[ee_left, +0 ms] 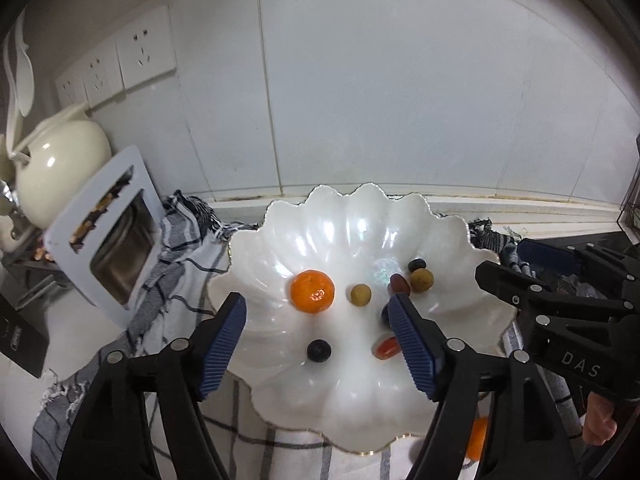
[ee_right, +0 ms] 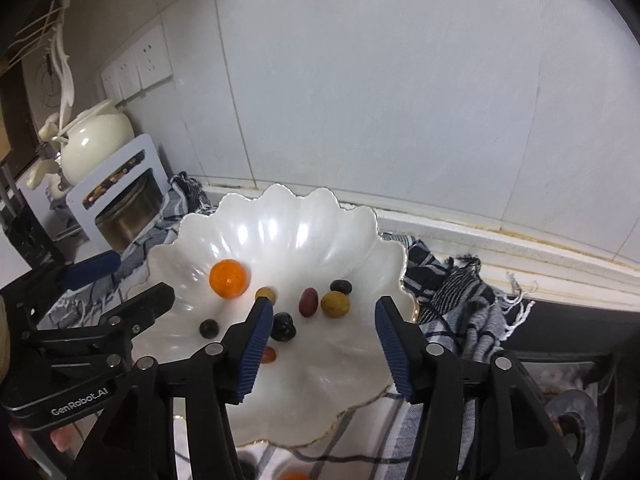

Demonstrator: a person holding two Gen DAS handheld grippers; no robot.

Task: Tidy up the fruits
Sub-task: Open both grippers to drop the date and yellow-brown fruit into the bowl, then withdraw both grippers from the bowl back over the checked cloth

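Left wrist view shows a glossy white scalloped bowl with a thin gold rim [ee_left: 280,216] sitting on a grey-and-white checked cloth [ee_left: 180,248] spread over the desk. Inside lie a round orange mandarin [ee_left: 312,291], a tan longan [ee_left: 361,295], a dark blueberry [ee_left: 319,350] and a red cherry tomato [ee_left: 386,349]. Both the left gripper [ee_left: 316,350] and the right gripper [ee_right: 324,344] stand open and empty above the bowl.

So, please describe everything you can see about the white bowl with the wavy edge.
The white bowl is wide and shallow, with a scalloped rim edged in thin gold. It looks like glossy, pearly ceramic or glass and reflects light. It sits upright on a checked cloth by the tiled wall. Inside lie a small orange and several smaller fruits, spread apart. Neither claw touches it.
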